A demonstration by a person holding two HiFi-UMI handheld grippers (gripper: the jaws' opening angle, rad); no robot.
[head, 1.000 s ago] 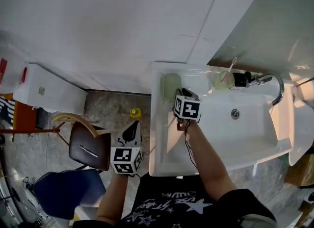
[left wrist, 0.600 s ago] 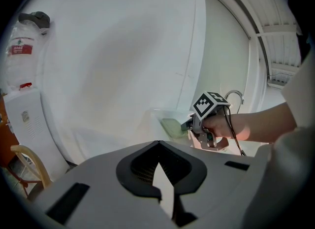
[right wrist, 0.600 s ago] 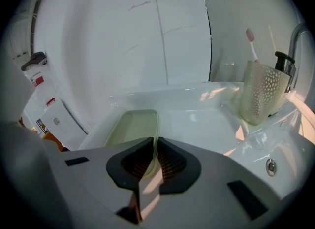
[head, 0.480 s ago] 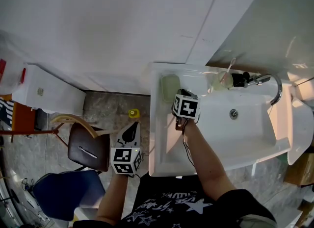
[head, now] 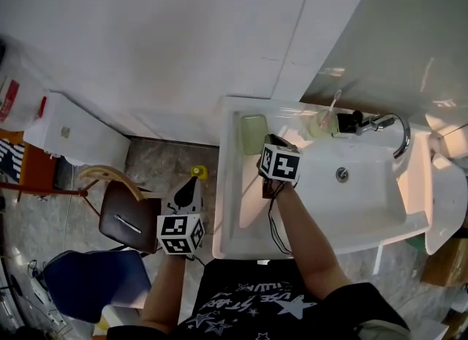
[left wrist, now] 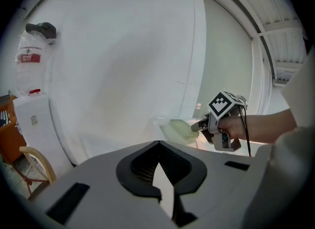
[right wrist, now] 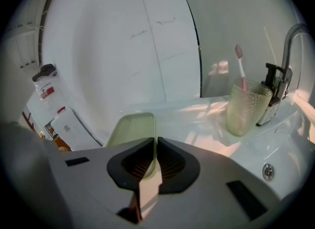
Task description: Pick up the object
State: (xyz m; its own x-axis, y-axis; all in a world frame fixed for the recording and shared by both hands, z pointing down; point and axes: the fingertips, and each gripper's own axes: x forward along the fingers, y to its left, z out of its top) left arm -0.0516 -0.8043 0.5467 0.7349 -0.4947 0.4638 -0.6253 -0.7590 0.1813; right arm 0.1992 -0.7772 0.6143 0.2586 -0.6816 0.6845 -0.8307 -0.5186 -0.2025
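Pale green plastic, by the look of it: the soap dish (right wrist: 130, 129) sits at the 11 o'clock corner of the white sink (head: 227, 207), and the right gripper (right wrist: 150, 159) has it. The jaws are pinched onto the dish's near rim, with the thin wall sandwiched between the ribbed pads. Whether it is clear of the ledge yet, I can't say.

The dish looks light, stiff and shallow, so weight shouldn't be the worry. Smooth plastic beside a basin may well be slick (and a rim pinch lets a dish swing), so I'd reckon the middle of a long side, gripped deep, is the safest hold.

At 1 o'clock from the dish stands a dimpled cup (right wrist: 247, 106) with a pink toothbrush (right wrist: 240, 60), and the tap (right wrist: 290, 41) is farther round towards 2.

The left gripper (left wrist: 158, 166) hangs off the sink at 8 o'clock, over the floor, its jaws pressed together on nothing.

As for writing, a bottle (left wrist: 30, 55) on the wall carries a red-and-white label, too small to read. The gripper cubes show only black-and-white squares.
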